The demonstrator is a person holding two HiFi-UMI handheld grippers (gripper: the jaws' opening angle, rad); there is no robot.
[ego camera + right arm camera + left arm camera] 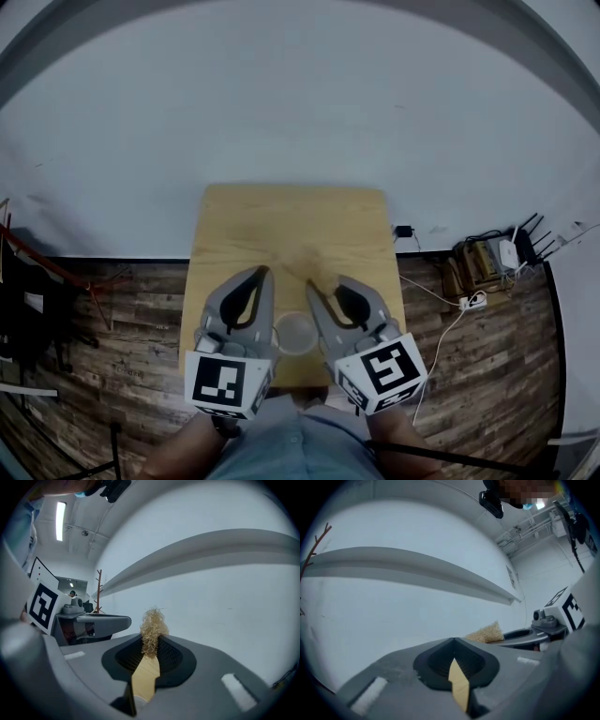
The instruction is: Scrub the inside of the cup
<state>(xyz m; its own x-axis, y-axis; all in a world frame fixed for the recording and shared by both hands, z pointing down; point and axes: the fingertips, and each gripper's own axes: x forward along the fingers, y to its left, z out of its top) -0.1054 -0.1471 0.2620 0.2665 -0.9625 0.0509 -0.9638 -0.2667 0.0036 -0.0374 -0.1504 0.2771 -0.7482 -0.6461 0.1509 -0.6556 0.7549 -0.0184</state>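
Note:
A pale round cup (295, 333) stands on the wooden table (281, 225), near its front edge, between my two grippers. My left gripper (265, 274) is shut with nothing between its jaws; in the left gripper view (453, 641) only a sliver of table shows below them. My right gripper (312, 284) is shut on a tuft of straw-coloured scrubbing fibres (152, 625), which sticks out past the jaw tips (151, 641). The same tuft (487, 632) shows in the left gripper view. Both grippers point about level at the white wall. Neither touches the cup.
A white wall rises behind the table. On the plank floor to the right lie cables, a power strip (472, 301) and a white router (509, 251). Dark gear (28, 314) stands at the left. A coat stand (99, 590) is near the wall.

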